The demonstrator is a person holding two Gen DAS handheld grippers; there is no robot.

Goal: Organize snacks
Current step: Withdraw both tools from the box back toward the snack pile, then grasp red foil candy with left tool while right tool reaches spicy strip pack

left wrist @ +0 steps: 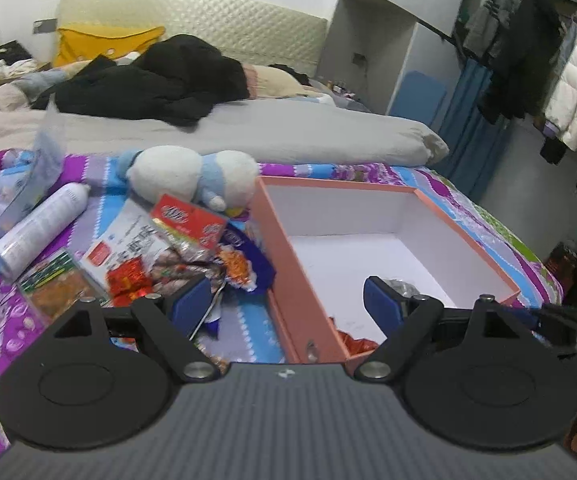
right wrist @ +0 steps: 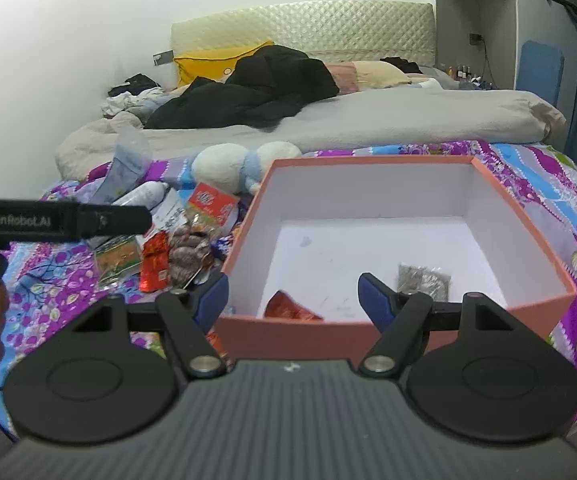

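Tilting downward over the pink box (right wrist: 392, 324) — left claw (left wrist: 286, 300) and right claw (right wrist: 292, 294) both spread wide, empty.

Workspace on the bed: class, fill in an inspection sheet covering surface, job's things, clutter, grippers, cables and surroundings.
Surface: patterned purple-and-blue bedspread.
Job's things: open pink cardboard box holding a red packet and a silver packet; pile of snack packets beside it.
Clutter: white-and-blue plush toy, white spray can.
Grippers: left gripper and right gripper open, empty.
Cables: nothing seen.
Surroundings: black clothes, clothes rack.
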